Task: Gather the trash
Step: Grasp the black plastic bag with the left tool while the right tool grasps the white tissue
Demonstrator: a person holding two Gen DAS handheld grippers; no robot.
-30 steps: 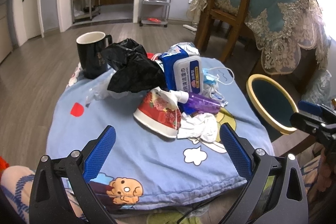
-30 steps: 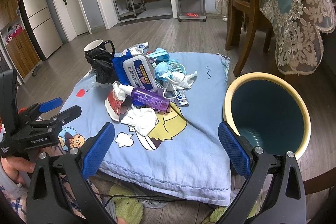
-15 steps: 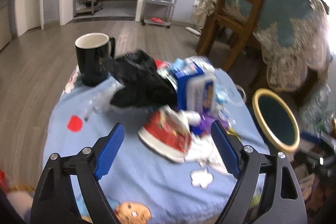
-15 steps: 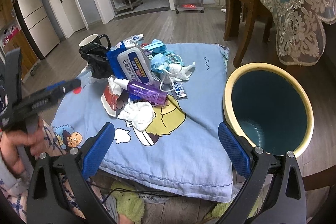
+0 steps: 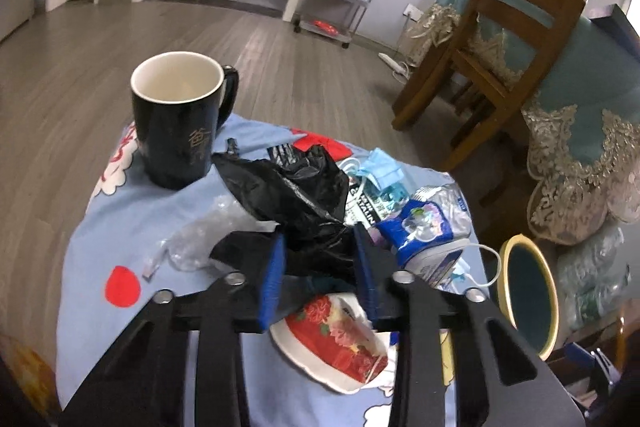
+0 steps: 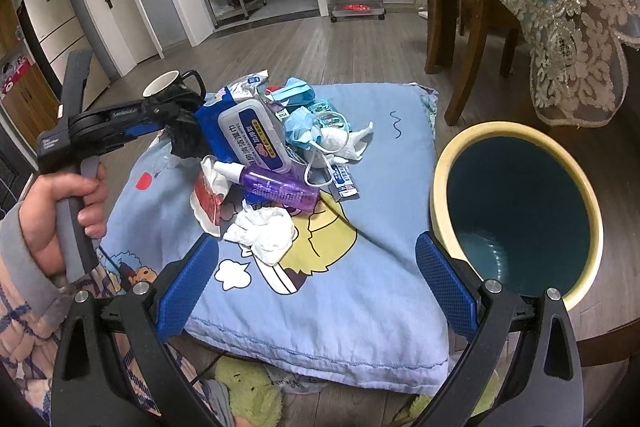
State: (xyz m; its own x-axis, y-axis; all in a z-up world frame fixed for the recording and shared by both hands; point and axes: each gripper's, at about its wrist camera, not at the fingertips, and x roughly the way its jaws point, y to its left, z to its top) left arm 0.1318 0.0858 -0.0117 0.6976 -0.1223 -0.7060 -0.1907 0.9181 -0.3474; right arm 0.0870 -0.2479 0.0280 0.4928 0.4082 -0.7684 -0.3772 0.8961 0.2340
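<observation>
Left gripper [image 5: 318, 259] closing around crumpled black bag [image 5: 296, 187]; no clear axis

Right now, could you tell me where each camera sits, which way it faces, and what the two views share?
Left wrist: on the left gripper, looking down along its fingers, which are closing around the black plastic bag beside the black mug.
Right wrist: on the right gripper, open, facing the cushion and bin; a hand holds the left gripper.
Shared: bag, mug, wet-wipes pack, bin.
</observation>
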